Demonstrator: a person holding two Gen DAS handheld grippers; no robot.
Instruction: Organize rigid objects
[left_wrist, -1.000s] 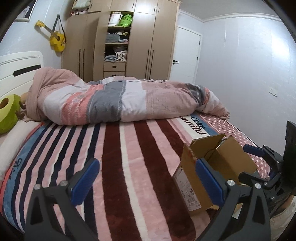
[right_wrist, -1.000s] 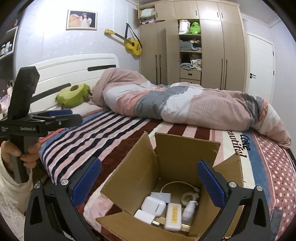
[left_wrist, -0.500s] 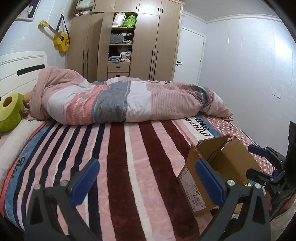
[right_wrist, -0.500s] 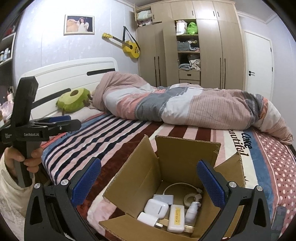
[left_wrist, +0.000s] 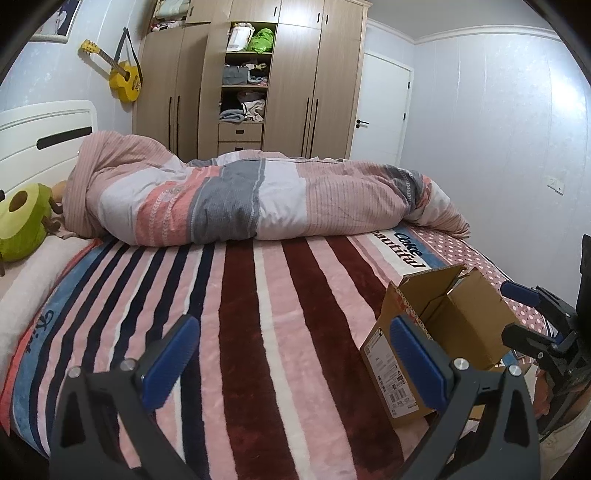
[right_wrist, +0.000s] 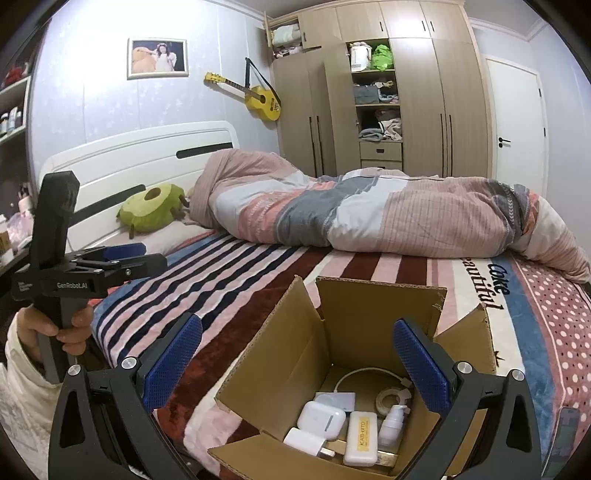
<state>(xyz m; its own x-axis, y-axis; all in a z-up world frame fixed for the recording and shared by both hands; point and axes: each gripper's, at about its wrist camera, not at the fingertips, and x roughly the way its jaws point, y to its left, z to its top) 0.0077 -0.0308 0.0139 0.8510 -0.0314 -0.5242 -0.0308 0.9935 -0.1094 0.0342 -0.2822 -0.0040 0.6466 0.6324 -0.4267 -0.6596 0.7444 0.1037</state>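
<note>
While nothing sits between either pair of fingers, both tools hang over the bed edge by the box.

Left wrist view, left gripper (left_wrist: 291, 354): blue pads spread wide and empty; it points across the striped blanket (left_wrist: 258, 314), away from any item, probably just held in reserve.

Left wrist view, cardboard box (left_wrist: 436, 343): stands on the blanket at the near right corner of the bed, flaps up, label side facing this camera; its contents are hidden from here.

Left wrist view, right gripper (left_wrist: 535, 314): seen side-on just beyond the box, one blue pad showing.

Right wrist view, right gripper (right_wrist: 297, 354): fingers apart, holding nothing, poised above the open box so the inside is in reach.

Right wrist view, box contents: white earbud case (right_wrist: 321, 419), white charger plug (right_wrist: 304, 441), cream case with yellow label (right_wrist: 362, 437), small pump bottle (right_wrist: 393, 424), tape roll (right_wrist: 389, 398) and white cable (right_wrist: 365, 373) lie together on the bottom, so the sorting looks largely done.

Right wrist view, left gripper (right_wrist: 122, 258): held upright by a hand (right_wrist: 55, 326) off to the side, clear of the box.
</note>
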